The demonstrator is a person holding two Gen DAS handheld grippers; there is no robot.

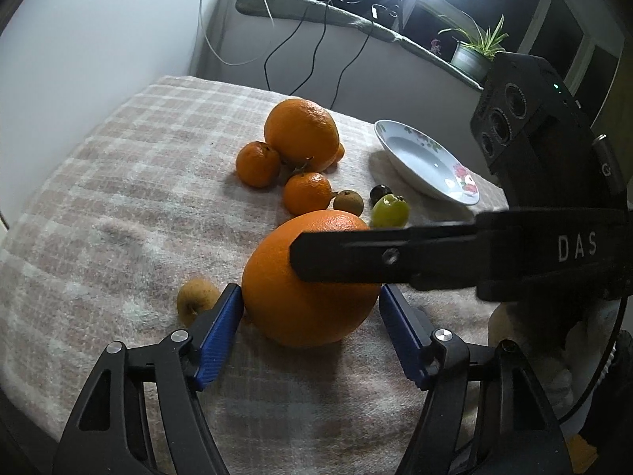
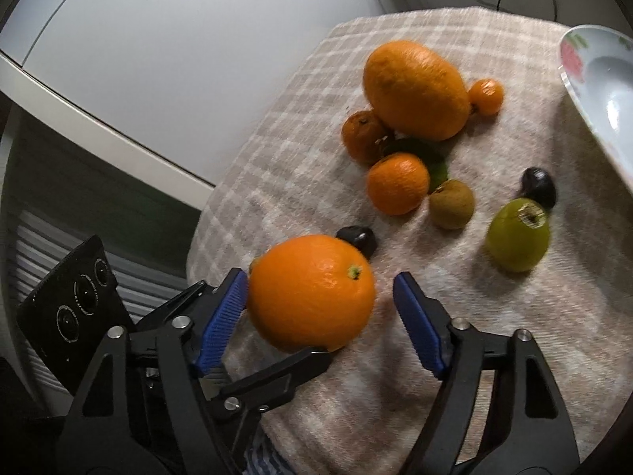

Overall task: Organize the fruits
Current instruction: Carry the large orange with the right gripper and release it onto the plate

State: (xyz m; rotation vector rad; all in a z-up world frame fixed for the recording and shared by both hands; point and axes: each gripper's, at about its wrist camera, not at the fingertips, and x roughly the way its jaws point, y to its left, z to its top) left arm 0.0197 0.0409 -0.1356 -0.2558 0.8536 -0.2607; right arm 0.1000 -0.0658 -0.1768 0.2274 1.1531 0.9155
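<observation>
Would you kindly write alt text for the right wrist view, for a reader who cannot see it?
A large orange sits on a checked cloth between the blue pads of the right gripper, with a gap showing at the pad on the picture's right. Beyond lie another large orange, small oranges, a green fruit and a plate's edge.

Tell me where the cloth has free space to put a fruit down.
The checked cloth is bare on the wall side, left of the small tangerine and the brown fruit. The plate is empty too. It is crowded between the big oranges and the green fruit.
</observation>
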